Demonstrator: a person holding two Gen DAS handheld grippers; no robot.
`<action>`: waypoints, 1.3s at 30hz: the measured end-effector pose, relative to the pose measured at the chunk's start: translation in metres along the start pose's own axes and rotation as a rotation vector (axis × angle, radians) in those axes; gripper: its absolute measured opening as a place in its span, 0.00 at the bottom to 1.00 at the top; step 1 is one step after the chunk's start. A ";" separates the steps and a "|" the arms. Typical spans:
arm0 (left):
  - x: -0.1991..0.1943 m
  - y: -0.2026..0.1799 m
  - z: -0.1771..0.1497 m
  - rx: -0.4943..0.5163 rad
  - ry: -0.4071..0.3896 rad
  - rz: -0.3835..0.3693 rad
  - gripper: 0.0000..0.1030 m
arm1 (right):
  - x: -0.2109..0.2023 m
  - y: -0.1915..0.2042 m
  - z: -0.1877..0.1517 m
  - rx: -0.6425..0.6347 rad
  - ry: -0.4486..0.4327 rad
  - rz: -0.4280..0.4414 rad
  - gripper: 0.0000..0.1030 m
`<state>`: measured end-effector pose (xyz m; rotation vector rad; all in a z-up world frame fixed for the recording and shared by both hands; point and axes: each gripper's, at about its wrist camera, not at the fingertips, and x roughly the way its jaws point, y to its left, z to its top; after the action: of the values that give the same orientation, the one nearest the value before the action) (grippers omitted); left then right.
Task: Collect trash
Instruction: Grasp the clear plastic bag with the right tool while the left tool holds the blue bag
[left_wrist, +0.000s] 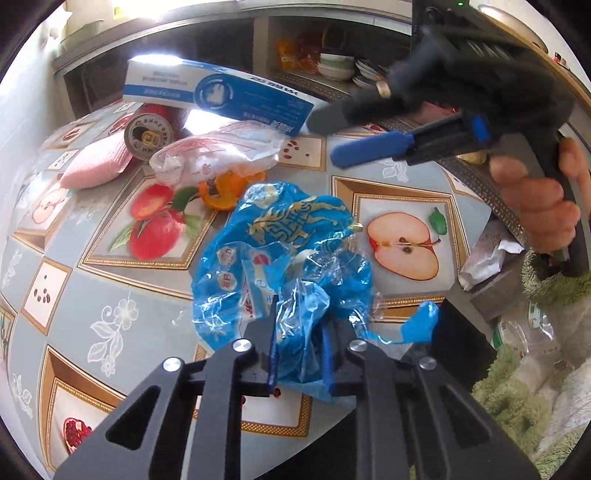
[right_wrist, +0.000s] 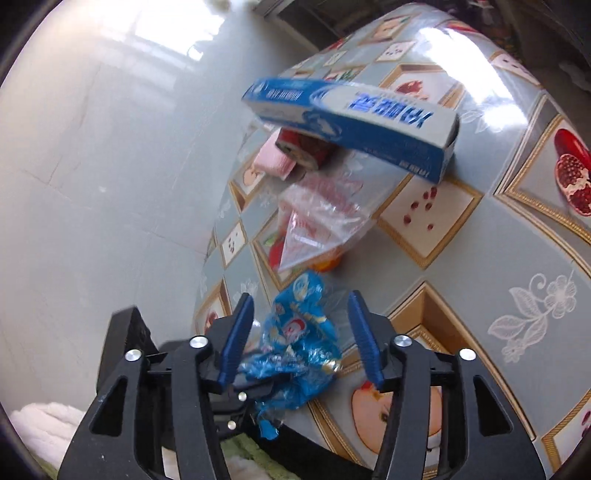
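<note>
A crumpled blue plastic wrapper (left_wrist: 291, 236) lies at the near edge of the fruit-print table (left_wrist: 110, 295). My left gripper (left_wrist: 299, 321) is shut on its near end, the film bunched between the pads. My right gripper (left_wrist: 325, 138) hangs above the table's far right in a person's hand (left_wrist: 535, 199). In the right wrist view it (right_wrist: 301, 295) stands open, with the blue wrapper (right_wrist: 299, 332) in the gap and touching neither pad. A clear bag with red print (left_wrist: 218, 147) and orange peel (left_wrist: 221, 192) lie just behind the wrapper.
A blue-and-white carton (left_wrist: 218, 96) rests on a red can (left_wrist: 151, 133) at the back, beside a pink pouch (left_wrist: 96, 166). White crumpled packaging (left_wrist: 484, 258) sits off the table's right edge above a green rug (left_wrist: 517, 387). A shelf with bowls (left_wrist: 336, 64) stands behind.
</note>
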<state>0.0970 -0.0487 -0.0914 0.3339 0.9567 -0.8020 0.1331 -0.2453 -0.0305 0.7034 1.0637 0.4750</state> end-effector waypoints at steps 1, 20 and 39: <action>-0.001 0.001 -0.001 -0.008 -0.004 0.001 0.14 | -0.001 -0.007 0.005 0.048 -0.024 0.005 0.59; -0.015 0.021 -0.017 -0.103 -0.039 0.009 0.10 | 0.039 -0.063 0.023 0.422 -0.111 0.122 0.06; -0.028 0.038 -0.026 -0.184 -0.077 -0.017 0.10 | 0.005 -0.043 0.004 0.438 -0.159 0.310 0.01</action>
<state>0.0999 0.0047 -0.0854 0.1345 0.9537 -0.7315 0.1398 -0.2728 -0.0632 1.2854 0.9187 0.4446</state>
